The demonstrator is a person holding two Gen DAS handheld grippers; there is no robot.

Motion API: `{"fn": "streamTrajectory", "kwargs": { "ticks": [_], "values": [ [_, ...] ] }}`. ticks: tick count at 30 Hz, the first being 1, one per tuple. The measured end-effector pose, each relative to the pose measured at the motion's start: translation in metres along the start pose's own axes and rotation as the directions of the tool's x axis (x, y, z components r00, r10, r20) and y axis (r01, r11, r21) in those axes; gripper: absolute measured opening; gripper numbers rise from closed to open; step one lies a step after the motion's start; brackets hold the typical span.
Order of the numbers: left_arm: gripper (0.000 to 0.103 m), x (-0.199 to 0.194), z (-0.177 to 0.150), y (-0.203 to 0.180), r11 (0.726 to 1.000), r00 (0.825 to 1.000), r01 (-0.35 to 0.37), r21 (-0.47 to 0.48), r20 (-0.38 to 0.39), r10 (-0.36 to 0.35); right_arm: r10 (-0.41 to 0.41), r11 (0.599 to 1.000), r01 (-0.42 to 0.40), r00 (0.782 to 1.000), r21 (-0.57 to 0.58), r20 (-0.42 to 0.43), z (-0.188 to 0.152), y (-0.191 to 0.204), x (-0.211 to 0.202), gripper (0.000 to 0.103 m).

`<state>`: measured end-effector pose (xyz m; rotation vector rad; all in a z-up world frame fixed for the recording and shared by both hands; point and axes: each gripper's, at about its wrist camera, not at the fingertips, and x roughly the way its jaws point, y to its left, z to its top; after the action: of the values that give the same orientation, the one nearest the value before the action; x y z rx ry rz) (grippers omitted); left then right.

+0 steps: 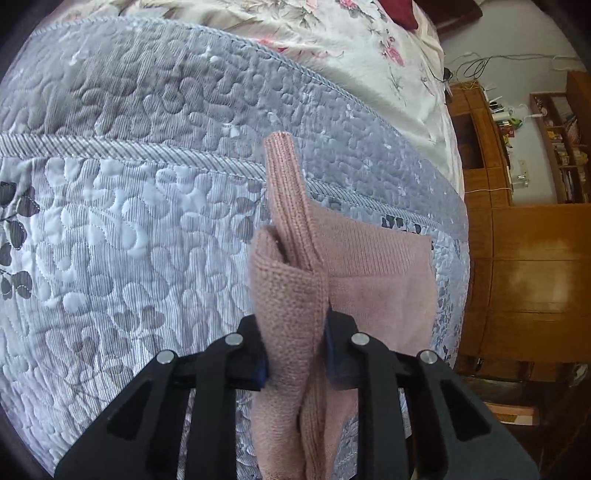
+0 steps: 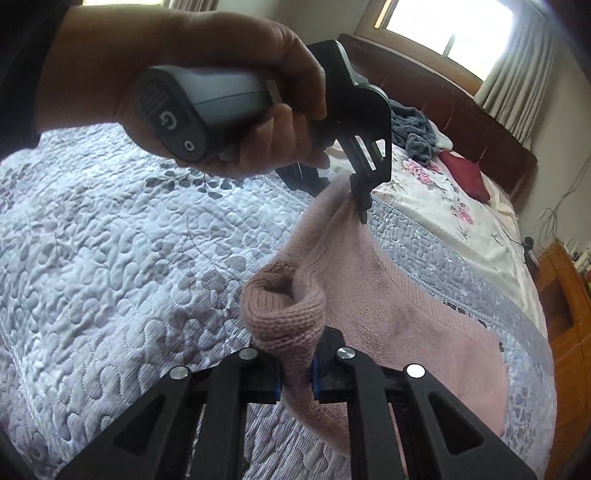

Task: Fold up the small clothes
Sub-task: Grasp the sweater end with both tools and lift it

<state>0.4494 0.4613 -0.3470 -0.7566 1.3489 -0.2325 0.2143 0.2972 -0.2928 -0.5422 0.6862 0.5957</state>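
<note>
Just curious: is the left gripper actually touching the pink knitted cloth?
Touching. The left wrist view shows the left gripper shut on the pink knitted cloth.

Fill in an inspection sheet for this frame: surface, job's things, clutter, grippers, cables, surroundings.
Surface: grey quilted bedspread over a floral sheet.
Job's things: one pink knitted garment, lifted at two points, the rest draping onto the bedspread.
Clutter: dark grey cloth and red pillow near the headboard.
Grippers: left gripper and right gripper both shut on the garment; a hand holds the left one.
Cables: wires along the wall.
Surroundings: wooden shelves, curtained window.
</note>
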Motion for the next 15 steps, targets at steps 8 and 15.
{"fn": "streamTrajectory", "kwargs": {
  "ticks": [8, 15],
  "values": [
    [0.02, -0.018, -0.006, -0.076, 0.991, 0.994, -0.113, 0.078, 0.023, 0.111, 0.0, 0.991, -0.005, 0.999, 0.134, 0.039, 0.001, -0.051, -0.038, 0.01],
    [0.019, -0.022, -0.014, -0.135, 0.973, 0.981, -0.193, 0.129, 0.042, 0.189, 0.004, 0.97, -0.018, 0.998, 0.243, 0.055, -0.007, -0.095, -0.063, 0.01]
  ]
}}
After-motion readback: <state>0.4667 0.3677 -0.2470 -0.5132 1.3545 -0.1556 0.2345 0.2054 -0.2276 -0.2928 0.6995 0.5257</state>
